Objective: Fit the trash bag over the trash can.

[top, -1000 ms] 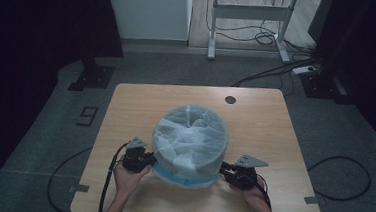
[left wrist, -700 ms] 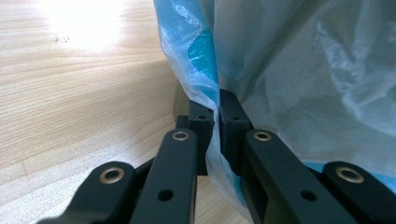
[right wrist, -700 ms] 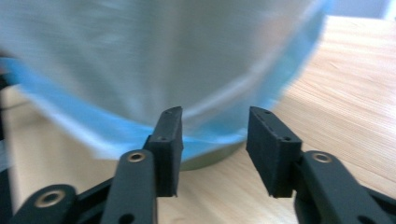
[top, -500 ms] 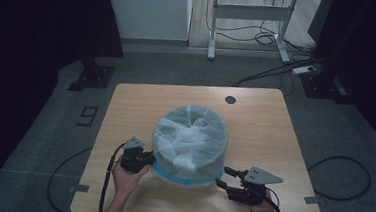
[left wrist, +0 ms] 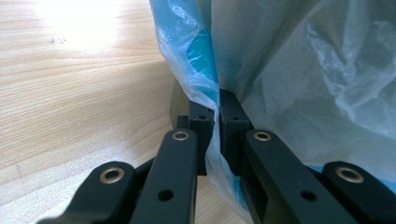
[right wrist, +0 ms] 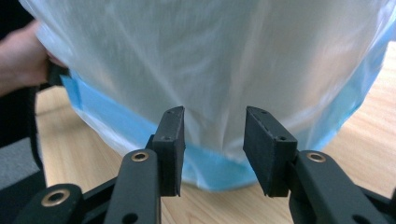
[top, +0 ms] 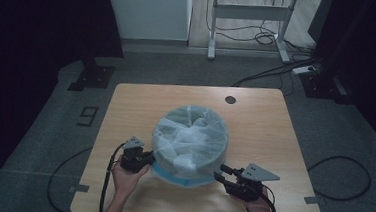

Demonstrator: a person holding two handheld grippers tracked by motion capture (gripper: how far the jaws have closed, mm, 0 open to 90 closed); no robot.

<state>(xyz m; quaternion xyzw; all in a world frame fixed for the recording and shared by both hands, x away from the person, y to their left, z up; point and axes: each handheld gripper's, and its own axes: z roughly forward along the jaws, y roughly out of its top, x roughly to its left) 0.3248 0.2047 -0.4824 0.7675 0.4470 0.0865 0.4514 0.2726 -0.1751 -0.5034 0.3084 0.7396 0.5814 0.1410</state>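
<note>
I am looking down on a wooden bench in a dark room. Near its front edge, about midway across, stands a round blue bin, with a pale, crinkled plastic bag draped over its top and down its sides (only a blue strip shows at the foot).

My left tongs sit at the bin's left side, low down, touching the bag. In the left gripper view the left tongs are pinched tight on a fold of the bag, the film squeezed flat between the two black pads and running down past them. The left hand rests on the bench behind them.

My right tongs lie at the bin's right front, pointing at its lower edge, just short of the bag as far as I can tell from above. In the right gripper view the right tongs stand partly apart, having just been closing, with nothing gripped: the bag hangs beyond the gap and the pads do not press on it. The blue strip of the bin shows under the bag's hem. The other hand shows at the far left edge of that view, against the bag.

A small dark round hole sits in the bench near its far edge.
</note>
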